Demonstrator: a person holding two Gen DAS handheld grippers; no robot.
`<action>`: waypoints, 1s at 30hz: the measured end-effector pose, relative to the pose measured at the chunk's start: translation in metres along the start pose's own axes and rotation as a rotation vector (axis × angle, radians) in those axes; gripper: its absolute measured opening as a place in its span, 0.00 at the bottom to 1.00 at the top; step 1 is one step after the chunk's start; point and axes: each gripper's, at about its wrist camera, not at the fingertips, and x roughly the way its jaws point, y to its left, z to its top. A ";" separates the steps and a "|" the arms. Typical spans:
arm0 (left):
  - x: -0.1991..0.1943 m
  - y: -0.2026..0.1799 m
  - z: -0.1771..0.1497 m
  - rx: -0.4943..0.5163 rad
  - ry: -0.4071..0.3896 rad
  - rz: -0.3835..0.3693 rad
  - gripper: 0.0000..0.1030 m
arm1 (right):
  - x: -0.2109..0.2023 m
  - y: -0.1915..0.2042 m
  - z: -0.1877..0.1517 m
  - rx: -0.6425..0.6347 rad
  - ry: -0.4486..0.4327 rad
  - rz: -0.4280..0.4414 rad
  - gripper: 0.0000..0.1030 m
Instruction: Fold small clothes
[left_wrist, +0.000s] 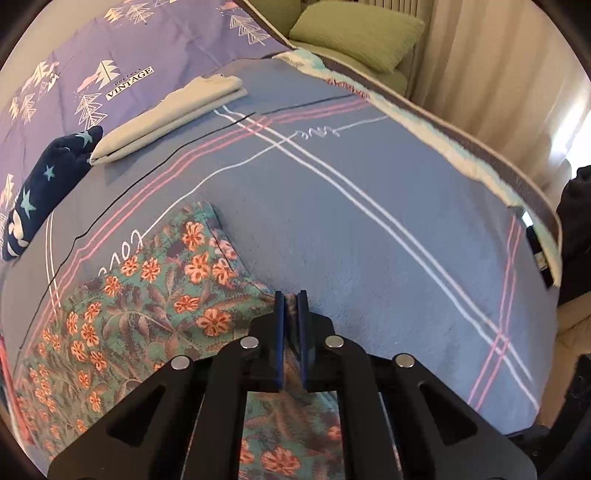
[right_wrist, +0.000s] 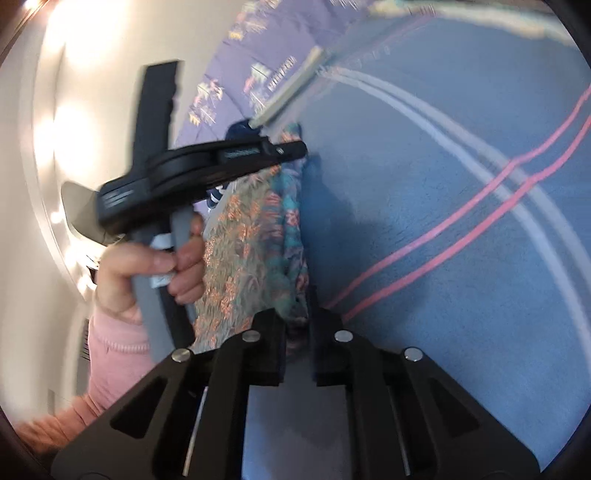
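Low in the frame, my left hand-held gripper (left_wrist: 291, 295) and right hand-held gripper (right_wrist: 297, 314) each pinch the soft, floppy flowered cloth (left_wrist: 147, 295) by its edge.

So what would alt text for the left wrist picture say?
The black left gripper is shut on the edge of a floral teal garment lying on a blue striped blanket. A folded beige cloth and a navy star-print garment lie beyond.
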 end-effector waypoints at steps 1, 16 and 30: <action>0.001 -0.001 0.000 0.001 -0.011 -0.013 0.01 | -0.005 0.000 -0.003 -0.006 0.007 -0.017 0.07; -0.074 0.037 -0.042 -0.041 -0.316 -0.129 0.77 | -0.037 -0.003 -0.009 -0.055 -0.035 -0.171 0.46; -0.161 0.191 -0.233 -0.480 -0.433 0.022 0.99 | 0.017 0.123 -0.053 -0.616 -0.109 -0.343 0.71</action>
